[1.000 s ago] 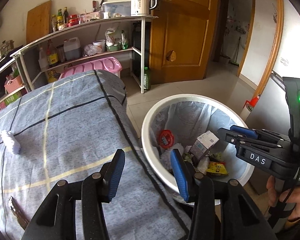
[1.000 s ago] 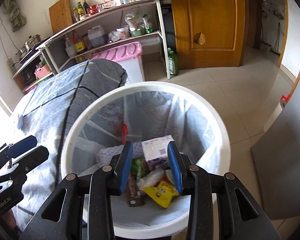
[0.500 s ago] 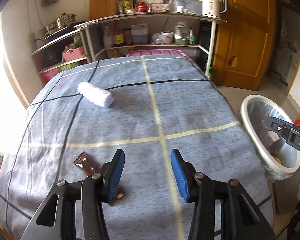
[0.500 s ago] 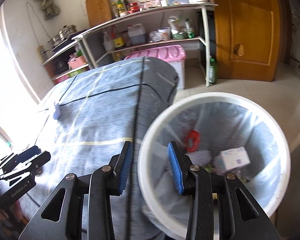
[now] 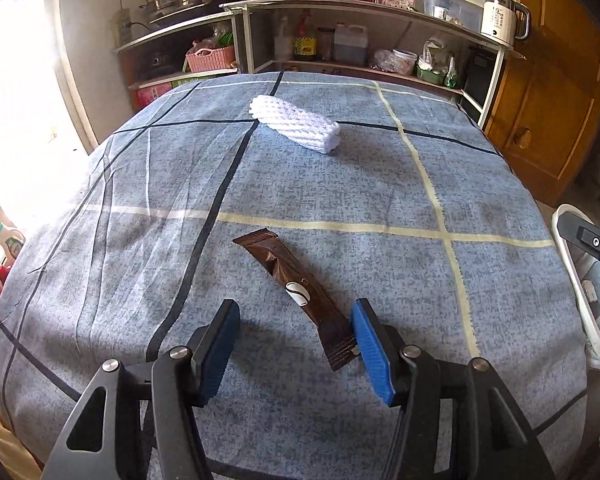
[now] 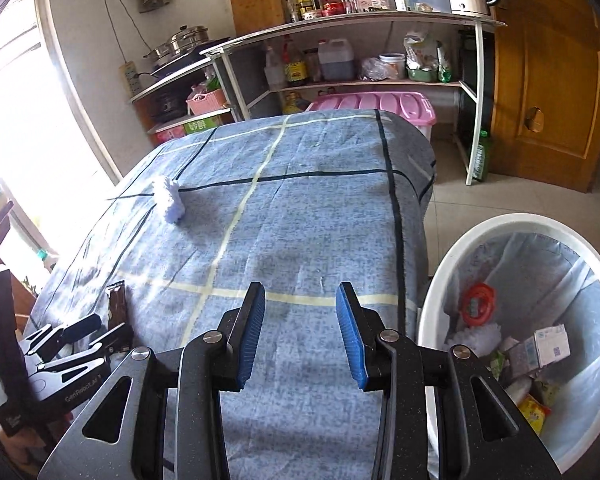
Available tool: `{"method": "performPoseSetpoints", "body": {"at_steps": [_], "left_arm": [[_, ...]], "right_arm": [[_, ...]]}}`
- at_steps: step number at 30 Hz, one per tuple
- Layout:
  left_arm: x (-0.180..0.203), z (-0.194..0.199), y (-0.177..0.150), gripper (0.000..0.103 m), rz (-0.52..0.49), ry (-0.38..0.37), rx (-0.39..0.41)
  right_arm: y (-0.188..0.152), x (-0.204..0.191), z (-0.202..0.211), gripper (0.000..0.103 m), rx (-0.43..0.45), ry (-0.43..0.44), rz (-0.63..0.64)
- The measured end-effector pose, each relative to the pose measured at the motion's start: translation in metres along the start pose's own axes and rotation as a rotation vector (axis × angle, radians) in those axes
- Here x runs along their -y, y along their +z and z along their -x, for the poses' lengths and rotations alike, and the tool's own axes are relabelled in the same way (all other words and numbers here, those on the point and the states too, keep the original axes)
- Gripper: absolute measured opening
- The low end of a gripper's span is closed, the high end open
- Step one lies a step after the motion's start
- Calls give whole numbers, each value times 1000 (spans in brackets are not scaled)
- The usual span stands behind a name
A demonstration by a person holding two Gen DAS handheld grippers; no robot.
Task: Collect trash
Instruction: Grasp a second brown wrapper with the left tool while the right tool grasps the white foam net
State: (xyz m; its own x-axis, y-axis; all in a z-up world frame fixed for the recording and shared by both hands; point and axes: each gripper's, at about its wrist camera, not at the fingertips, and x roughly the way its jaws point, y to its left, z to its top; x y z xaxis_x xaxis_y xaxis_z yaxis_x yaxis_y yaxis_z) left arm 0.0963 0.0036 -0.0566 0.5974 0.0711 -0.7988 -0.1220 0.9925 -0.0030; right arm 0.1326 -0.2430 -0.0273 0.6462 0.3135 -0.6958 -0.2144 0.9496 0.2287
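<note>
On tablecloth (image 5: 340, 208), brown wrapper (image 5: 300, 292) between opening left gripper (image 5: 294, 336) jaws.

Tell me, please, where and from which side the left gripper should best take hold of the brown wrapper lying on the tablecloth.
Probably the near end of the brown wrapper, across its narrow width, from above. It lies flat and diagonal on the tablecloth, so only its long edges offer opposing faces. The left gripper, jaws just widened, has that end inside its gap beside one pad.

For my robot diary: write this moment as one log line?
left gripper: open, opening, over wrapper | right gripper: open, empty | bin: beside table
</note>
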Motion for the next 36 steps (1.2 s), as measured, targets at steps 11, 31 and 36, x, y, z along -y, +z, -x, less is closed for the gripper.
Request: {"method": "performPoseSetpoints", "body": {"at_steps": [11, 31, 36], "left_arm": [[-10, -5, 4, 32, 23, -7, 32], [-65, -22, 36, 7, 88, -82, 67], [-79, -25, 45, 7, 102, -76, 79]], "right_arm": [[4, -17, -12, 38, -19, 22, 24], [42, -87, -78, 38, -69, 99, 141], [58, -114, -109, 38, -75, 156, 181]]}}
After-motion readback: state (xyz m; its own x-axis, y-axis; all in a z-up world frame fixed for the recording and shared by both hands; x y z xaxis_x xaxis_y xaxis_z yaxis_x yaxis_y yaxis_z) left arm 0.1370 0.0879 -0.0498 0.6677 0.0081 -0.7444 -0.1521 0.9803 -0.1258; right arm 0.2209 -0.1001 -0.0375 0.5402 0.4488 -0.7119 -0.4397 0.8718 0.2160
